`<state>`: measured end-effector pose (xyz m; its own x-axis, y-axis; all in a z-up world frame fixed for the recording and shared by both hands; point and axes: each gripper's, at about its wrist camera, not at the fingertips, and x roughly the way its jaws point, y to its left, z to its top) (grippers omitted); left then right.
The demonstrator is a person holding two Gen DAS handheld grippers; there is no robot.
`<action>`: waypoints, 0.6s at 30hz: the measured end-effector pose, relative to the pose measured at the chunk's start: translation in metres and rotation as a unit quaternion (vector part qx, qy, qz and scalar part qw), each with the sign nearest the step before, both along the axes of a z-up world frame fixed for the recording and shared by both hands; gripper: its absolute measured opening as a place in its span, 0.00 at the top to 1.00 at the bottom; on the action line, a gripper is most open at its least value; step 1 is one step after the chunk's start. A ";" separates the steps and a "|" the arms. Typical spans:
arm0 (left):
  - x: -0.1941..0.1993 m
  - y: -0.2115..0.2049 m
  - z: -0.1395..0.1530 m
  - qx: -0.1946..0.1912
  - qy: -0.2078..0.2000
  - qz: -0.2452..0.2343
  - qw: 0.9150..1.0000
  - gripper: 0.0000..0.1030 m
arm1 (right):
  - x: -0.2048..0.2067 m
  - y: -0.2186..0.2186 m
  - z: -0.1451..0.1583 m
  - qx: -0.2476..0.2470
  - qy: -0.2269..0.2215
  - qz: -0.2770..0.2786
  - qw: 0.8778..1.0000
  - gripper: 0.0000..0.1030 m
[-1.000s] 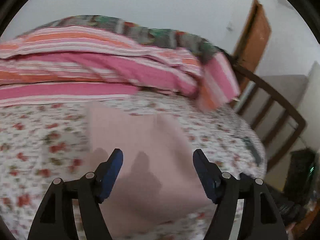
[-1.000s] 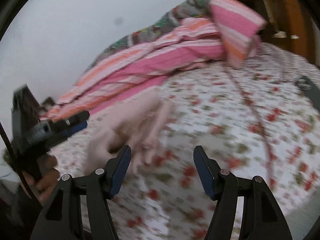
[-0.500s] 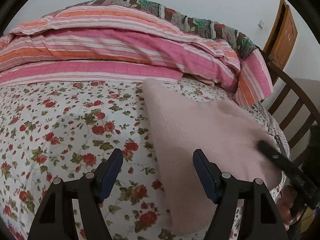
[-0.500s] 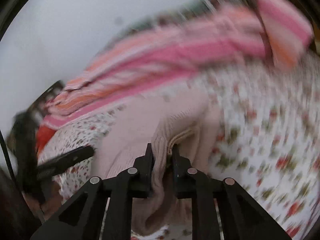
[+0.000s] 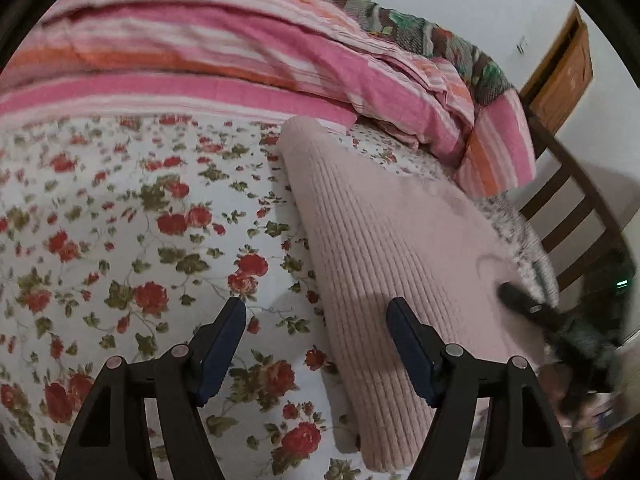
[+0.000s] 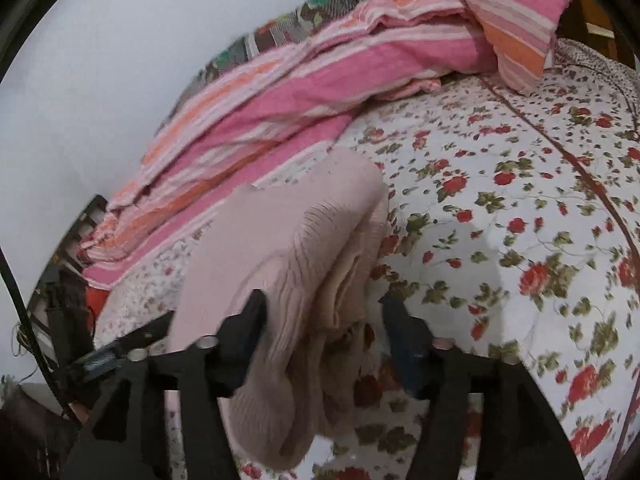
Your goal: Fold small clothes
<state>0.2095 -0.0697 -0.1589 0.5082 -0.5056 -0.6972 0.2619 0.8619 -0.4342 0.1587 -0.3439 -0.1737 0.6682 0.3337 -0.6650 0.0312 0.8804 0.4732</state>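
A pale pink ribbed knit garment (image 5: 384, 240) lies folded on the floral bedsheet (image 5: 120, 220). My left gripper (image 5: 316, 320) is open and empty, its right finger over the garment's left edge and its left finger over the sheet. In the right wrist view the same garment (image 6: 304, 248) is bunched between the spread fingers of my right gripper (image 6: 324, 312), which is open around it. The right gripper also shows in the left wrist view (image 5: 536, 312) at the garment's far right side.
A pink and orange striped duvet (image 5: 224, 52) is piled along the back of the bed, with a patterned blanket (image 5: 420, 32) behind it. A dark wooden bed frame (image 5: 576, 200) and a wooden door (image 5: 564, 76) stand at the right.
My right gripper was shut on the garment half a second ago and has opened. My left gripper has moved closer, and stays open.
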 end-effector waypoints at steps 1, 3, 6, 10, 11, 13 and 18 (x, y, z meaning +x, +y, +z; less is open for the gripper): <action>0.000 0.006 0.000 -0.008 0.001 0.001 1.000 0.31 | 0.009 0.003 -0.003 0.004 0.008 0.009 1.000 0.30; -0.002 0.015 0.002 -0.001 -0.008 0.008 1.000 0.31 | 0.022 0.003 -0.016 0.018 0.019 0.017 1.000 0.20; -0.010 0.033 0.004 -0.006 -0.030 0.013 0.999 0.31 | 0.033 0.005 -0.021 0.027 0.018 0.018 0.999 0.16; -0.013 0.058 -0.002 -0.060 -0.017 0.026 0.998 0.31 | 0.049 0.015 -0.028 0.023 0.018 0.035 0.999 0.15; -0.013 0.062 -0.003 -0.072 -0.012 0.029 0.997 0.31 | 0.050 0.015 -0.029 0.024 0.021 0.039 0.999 0.15; -0.014 0.068 -0.005 -0.094 -0.009 0.032 0.995 0.31 | 0.052 0.015 -0.027 0.037 0.026 0.054 0.998 0.25; -0.011 0.075 -0.004 -0.116 -0.003 0.043 0.992 0.32 | 0.049 0.012 -0.014 0.082 0.034 0.054 0.995 0.59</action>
<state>0.1983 0.0055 -0.1631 0.5601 -0.6066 -0.5642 0.1944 0.7583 -0.6222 0.2073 -0.3315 -0.1879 0.5769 0.5089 -0.6390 -0.0229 0.7920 0.6101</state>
